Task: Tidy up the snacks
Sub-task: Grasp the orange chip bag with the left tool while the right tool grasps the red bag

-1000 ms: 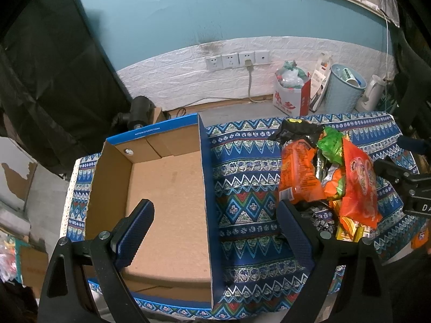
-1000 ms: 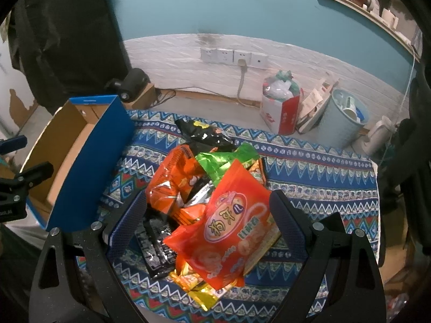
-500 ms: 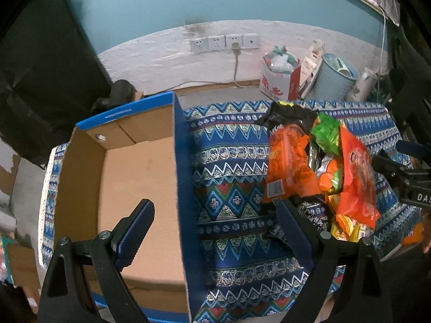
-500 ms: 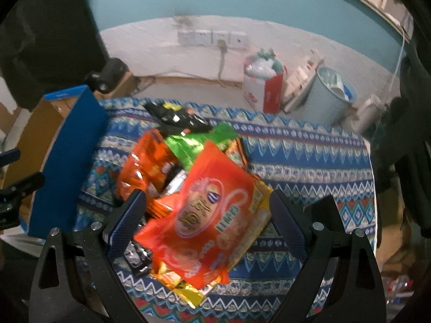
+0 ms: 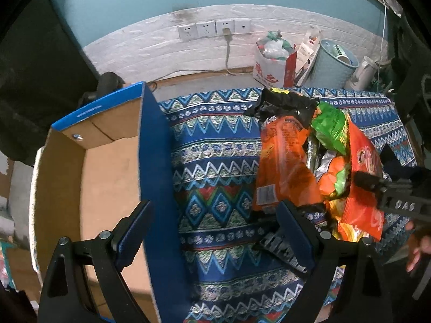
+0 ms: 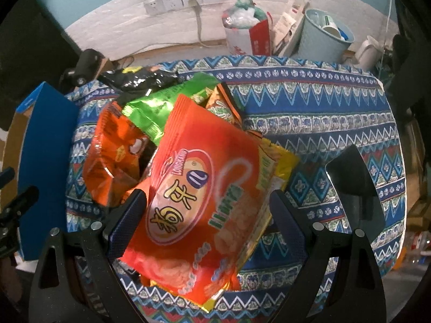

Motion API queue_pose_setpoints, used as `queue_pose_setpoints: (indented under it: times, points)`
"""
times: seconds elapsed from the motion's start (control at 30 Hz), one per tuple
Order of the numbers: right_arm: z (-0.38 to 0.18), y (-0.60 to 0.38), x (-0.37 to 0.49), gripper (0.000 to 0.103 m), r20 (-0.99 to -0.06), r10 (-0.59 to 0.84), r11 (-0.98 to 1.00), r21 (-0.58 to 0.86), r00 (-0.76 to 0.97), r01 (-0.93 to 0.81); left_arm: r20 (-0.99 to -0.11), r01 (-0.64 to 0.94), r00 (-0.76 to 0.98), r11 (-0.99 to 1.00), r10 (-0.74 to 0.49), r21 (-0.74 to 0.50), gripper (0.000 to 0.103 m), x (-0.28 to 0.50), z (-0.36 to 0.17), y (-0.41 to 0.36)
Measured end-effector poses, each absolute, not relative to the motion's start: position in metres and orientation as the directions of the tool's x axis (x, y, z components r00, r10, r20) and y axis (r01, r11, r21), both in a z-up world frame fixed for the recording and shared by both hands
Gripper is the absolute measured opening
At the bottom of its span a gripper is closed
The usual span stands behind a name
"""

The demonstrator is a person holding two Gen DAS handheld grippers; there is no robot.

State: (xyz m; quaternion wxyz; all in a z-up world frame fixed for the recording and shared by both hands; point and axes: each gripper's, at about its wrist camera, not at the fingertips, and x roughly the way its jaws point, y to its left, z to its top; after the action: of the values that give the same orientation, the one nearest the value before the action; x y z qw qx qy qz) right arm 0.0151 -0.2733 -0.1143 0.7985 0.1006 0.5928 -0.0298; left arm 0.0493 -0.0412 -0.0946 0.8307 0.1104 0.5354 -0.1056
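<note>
A pile of snack bags lies on the patterned cloth. A big red-orange bag (image 6: 199, 196) (image 5: 363, 185) tops it, with an orange bag (image 5: 282, 161) (image 6: 110, 153), a green bag (image 6: 164, 105) (image 5: 330, 126), a black bag (image 5: 285, 102) (image 6: 137, 79) and a dark packet (image 5: 282, 247) around it. My right gripper (image 6: 207, 220) is open, its fingers straddling the red-orange bag from above. My left gripper (image 5: 212, 234) is open and empty over the cloth, between the pile and an empty blue cardboard box (image 5: 153, 167) (image 6: 45, 145).
The table's patterned cloth (image 5: 215, 145) (image 6: 323, 123) extends right of the pile. Beyond the far edge, on the floor, stand a red-white bag (image 5: 272, 62), a pale blue bin (image 5: 334, 64) and a white kettle (image 5: 363, 72). Wall sockets (image 5: 212, 28) sit behind.
Both grippers moved closer to the table. The left gripper shifted right, from over the box to over the cloth. The right gripper came down over the red-orange bag.
</note>
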Motion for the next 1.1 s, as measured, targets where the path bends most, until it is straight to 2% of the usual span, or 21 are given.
queue_pose_setpoints:
  times: [0.4,0.47,0.53,0.67,0.77,0.83,0.9,1.0,1.07,1.1]
  points:
    - [-0.142,-0.280,0.024,0.089,-0.966,0.088,0.971,0.137,0.241,0.197,-0.949,0.274,0.283,0.960,-0.142,-0.062,0.093,0.087,-0.124,-0.069]
    - [-0.144,-0.284,0.023,0.083,-0.963,0.113,0.968,0.162,0.246,0.190,-0.951,0.278,0.268,0.958,-0.154,-0.077,0.093,0.092,-0.128,-0.078]
    - [-0.146,-0.287,0.023,0.068,-0.958,0.141,0.966,0.188,0.249,0.176,-0.956,0.288,0.250,0.954,-0.154,-0.079,0.093,0.098,-0.134,-0.089]
    - [-0.147,-0.297,0.020,0.059,-0.944,0.212,0.955,0.255,0.252,0.151,-0.963,0.292,0.226,0.954,-0.145,-0.075,0.093,0.107,-0.145,-0.102]
    - [-0.146,-0.307,0.016,0.049,-0.935,0.233,0.951,0.277,0.266,0.139,-0.968,0.288,0.199,0.953,-0.154,-0.092,0.093,0.112,-0.153,-0.109]
    - [-0.145,-0.313,0.014,0.039,-0.933,0.235,0.952,0.277,0.274,0.127,-0.972,0.292,0.179,0.952,-0.153,-0.097,0.093,0.115,-0.160,-0.113]
    - [-0.143,-0.318,0.011,0.035,-0.931,0.232,0.955,0.273,0.281,0.116,-0.975,0.287,0.164,0.953,-0.149,-0.098,0.093,0.116,-0.168,-0.114]
    - [-0.143,-0.322,0.012,0.033,-0.929,0.235,0.957,0.273,0.287,0.099,-0.969,0.266,0.148,0.952,-0.196,-0.152,0.086,0.116,-0.175,-0.113]
    - [-0.141,-0.322,0.011,0.033,-0.928,0.230,0.960,0.266,0.294,0.087,-0.960,0.252,0.131,0.944,-0.249,-0.211,0.070,0.116,-0.178,-0.111]
    - [-0.140,-0.321,0.011,0.032,-0.927,0.229,0.961,0.264,0.298,0.084,-0.956,0.251,0.126,0.941,-0.263,-0.226,0.067,0.116,-0.178,-0.110]
